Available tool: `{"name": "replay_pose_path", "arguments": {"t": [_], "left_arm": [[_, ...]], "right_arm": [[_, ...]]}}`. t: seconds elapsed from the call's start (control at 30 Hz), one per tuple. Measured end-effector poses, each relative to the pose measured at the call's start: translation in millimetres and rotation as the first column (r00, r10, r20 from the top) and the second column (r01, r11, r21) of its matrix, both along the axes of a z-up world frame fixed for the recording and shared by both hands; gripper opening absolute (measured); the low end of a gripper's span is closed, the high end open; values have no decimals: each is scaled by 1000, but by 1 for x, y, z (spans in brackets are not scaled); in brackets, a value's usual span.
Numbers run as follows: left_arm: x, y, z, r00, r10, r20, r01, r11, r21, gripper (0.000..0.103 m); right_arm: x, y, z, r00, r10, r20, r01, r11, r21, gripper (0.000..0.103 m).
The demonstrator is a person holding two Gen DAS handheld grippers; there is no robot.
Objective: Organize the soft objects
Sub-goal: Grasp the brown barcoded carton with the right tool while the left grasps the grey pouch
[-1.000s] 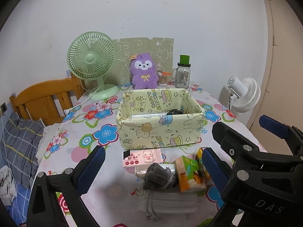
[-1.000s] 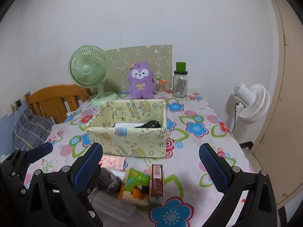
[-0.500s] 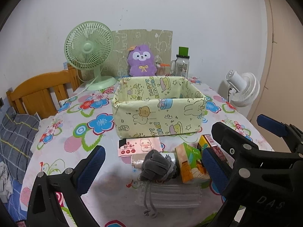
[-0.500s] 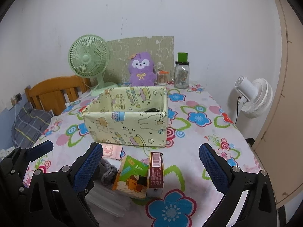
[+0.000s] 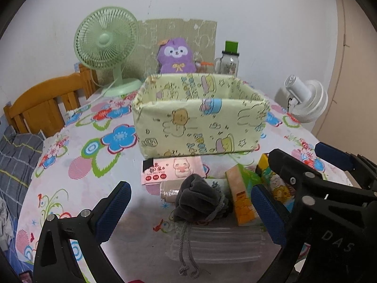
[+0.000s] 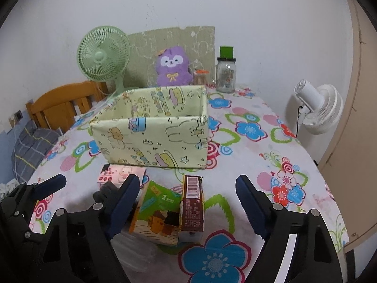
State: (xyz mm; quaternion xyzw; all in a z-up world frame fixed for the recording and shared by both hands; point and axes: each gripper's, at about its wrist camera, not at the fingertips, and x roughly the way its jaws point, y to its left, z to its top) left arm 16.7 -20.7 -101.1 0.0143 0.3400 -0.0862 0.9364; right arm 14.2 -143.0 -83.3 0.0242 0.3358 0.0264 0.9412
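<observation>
Flowered tablecloth (image 5: 77,162) under two hovering grippers, small goods heaped before a yellow fabric bin (image 5: 200,122).

Left wrist view: bare cloth lies open toward 9 o'clock up to the table's curved edge, a wooden chair (image 5: 44,103) beyond it; the left gripper (image 5: 188,212) has its jaws wide apart, touching nothing, with the grey drawstring pouch (image 5: 200,200) between them, crumpled, its cord trailing to 6 o'clock over a clear plastic pack (image 5: 216,243). A pink tissue packet (image 5: 172,169) at 12 o'clock of the pouch bears small print too fine to read. Right wrist view: open cloth runs to 3 o'clock; the right gripper (image 6: 186,198) is closing its jaws, pads still clear of the green carton (image 6: 157,214), marked "1", and the brown barcoded box (image 6: 192,205) between them; the pouch (image 6: 107,192) sits at 9 o'clock.
</observation>
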Motion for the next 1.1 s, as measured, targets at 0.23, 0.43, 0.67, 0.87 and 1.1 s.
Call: {"name": "replay_pose_path", "arguments": {"t": [0.23, 0.43, 0.67, 0.87, 1.1], "left_arm": [[13, -2, -16, 999, 3, -54, -2, 1000, 20, 98], [25, -6, -28, 996, 8, -94, -3, 999, 48, 88], [32, -10, -35, 992, -23, -127, 29, 999, 44, 80], [34, -12, -38, 989, -46, -139, 51, 998, 38, 73], [37, -14, -40, 983, -86, -164, 88, 996, 3, 58]], "right_arm": [[14, -1, -11, 999, -3, -48, 3, 1000, -1, 81], [27, -4, -26, 992, -3, -127, 4, 1000, 7, 70], [34, -2, -38, 985, 2, -174, 0, 1000, 15, 63], [39, -3, -43, 980, 2, -197, 2, 1000, 21, 59], [43, -4, -46, 978, -1, -210, 8, 999, 33, 50]]}}
